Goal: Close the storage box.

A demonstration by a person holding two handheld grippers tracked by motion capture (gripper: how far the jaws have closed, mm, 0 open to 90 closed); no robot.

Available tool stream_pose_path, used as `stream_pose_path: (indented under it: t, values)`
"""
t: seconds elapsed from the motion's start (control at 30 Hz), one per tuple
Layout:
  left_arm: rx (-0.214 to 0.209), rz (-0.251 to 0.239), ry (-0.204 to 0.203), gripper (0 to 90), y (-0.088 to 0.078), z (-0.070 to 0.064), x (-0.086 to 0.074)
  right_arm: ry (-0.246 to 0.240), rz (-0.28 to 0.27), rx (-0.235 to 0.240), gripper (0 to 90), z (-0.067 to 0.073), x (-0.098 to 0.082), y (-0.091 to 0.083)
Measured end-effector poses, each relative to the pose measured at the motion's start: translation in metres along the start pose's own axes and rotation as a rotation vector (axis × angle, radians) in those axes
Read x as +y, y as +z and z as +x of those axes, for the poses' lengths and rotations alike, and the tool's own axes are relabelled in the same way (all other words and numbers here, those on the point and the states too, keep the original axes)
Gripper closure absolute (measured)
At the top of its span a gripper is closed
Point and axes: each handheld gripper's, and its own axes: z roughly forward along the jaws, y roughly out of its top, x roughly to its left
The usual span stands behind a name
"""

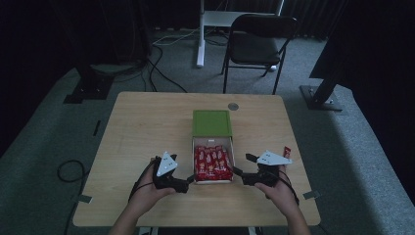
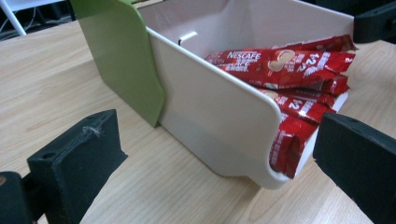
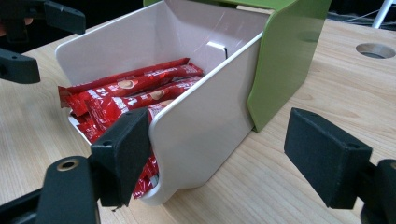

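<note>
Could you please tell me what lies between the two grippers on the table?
The white drawer pulled out of the green box, full of red coffee sachets, sits between the left gripper and right gripper, as the high view shows.

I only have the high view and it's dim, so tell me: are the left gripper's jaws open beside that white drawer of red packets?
Observer: Yes, the left gripper is open, and one side wall of the drawer sits ahead between its jaws, untouched.
Operator: What are the packets?
Observer: The red packets read Nescafe, and they poke past the drawer's low front.
Operator: And the right gripper?
Observer: The right gripper is open too, astride the other side wall.
</note>
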Motion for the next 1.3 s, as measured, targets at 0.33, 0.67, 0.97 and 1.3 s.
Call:
stream_pose_path:
  t: [0.33,0.67,0.97,1.3]
  values:
    - [0.027,0.019,0.019,1.8,0.012,0.007,0.003,0.001,0.009,0.001,21.4,-0.001,-0.002,0.004]
    - [0.03,0.022,0.008,1.8,0.017,0.013,0.005,0.014,0.011,0.004,19.3,-0.004,-0.001,0.006]
    - [0.045,0.028,0.003,1.8,0.02,0.019,0.007,-0.001,0.023,-0.004,18.9,-0.006,0.005,0.011]
    - [0.055,0.036,0.0,1.8,0.023,0.025,0.01,0.009,0.025,-0.004,18.1,-0.009,0.008,0.017]
